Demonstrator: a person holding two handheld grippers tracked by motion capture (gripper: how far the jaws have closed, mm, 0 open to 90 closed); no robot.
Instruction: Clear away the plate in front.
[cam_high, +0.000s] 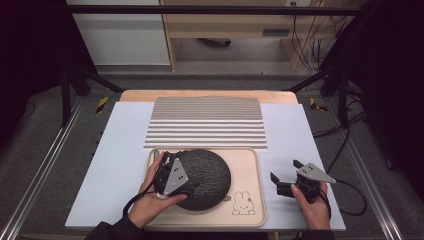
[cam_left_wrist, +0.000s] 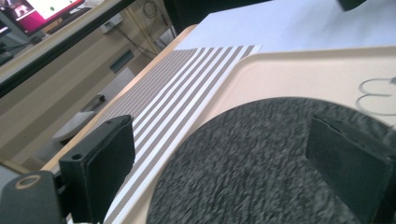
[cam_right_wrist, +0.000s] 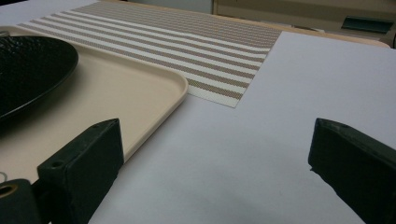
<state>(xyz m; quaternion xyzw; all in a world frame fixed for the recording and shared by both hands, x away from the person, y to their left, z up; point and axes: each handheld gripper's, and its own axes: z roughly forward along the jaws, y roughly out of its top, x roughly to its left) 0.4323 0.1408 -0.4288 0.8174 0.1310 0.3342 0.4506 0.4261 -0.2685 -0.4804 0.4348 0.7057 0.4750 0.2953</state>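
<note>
Lying on tray (cam_high: 250, 165): round dark plate (cam_high: 210, 175), rough speckled surface.

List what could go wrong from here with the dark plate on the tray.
1. The left gripper hangs open over the dark plate; closing there may clip the rim and tip it.
2. The plate sits near the tray left edge, so a nudge might push it over the rim.
3. The right gripper rests apart, offering no support.

Left gripper (cam_high: 175, 176) in the left hand (cam_high: 150, 202), jaws spread wide, nothing clamped; right gripper (cam_high: 285, 174) well apart, jaws likewise parted, right hand (cam_high: 312, 207) behind it.
</note>
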